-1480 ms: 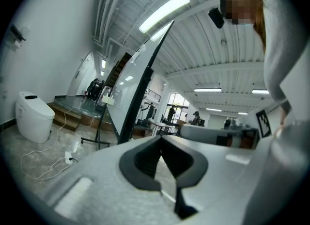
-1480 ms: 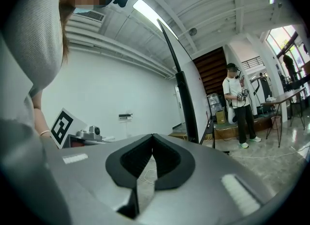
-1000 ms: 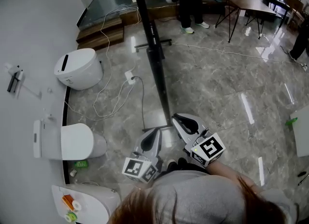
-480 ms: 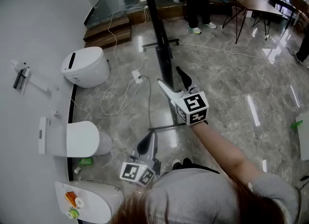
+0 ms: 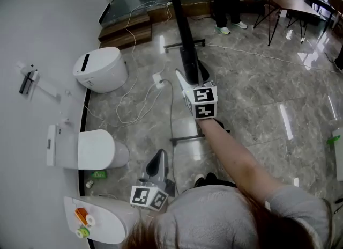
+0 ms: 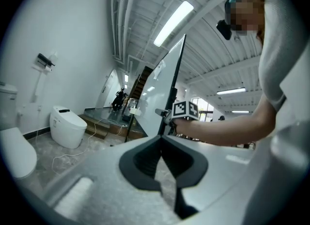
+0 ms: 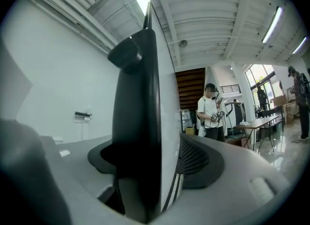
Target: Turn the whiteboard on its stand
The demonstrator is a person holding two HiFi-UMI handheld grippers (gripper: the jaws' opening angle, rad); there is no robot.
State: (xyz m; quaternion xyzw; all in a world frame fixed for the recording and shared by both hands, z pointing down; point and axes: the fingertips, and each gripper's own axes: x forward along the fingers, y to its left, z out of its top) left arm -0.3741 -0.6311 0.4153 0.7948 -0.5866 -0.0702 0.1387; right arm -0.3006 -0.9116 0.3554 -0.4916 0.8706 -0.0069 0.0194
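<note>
The whiteboard (image 5: 182,22) stands edge-on to me, a dark upright strip on a black stand whose foot bar (image 5: 186,139) lies on the floor. My right gripper (image 5: 192,76) is stretched out level at the board's near edge. Its jaws have just been opening and now stand wide, one on each side of that edge. In the right gripper view the black frame edge (image 7: 138,122) fills the gap between the jaws, and the right pad shows beside the white face. My left gripper (image 5: 158,159) hangs low near my body, shut and empty, pointing toward the board (image 6: 167,73).
Three white toilets (image 5: 102,70) (image 5: 86,150) (image 5: 102,218) line the left wall, with white cables (image 5: 144,103) trailing over the marble floor. A person (image 5: 228,1) stands beyond the board near a table (image 5: 292,4). Wooden steps (image 5: 126,30) lie at the back left.
My right gripper swung from beside my body forward to the board's edge, and its jaws went from shut to wide open. The left gripper drifted slightly lower in view.
</note>
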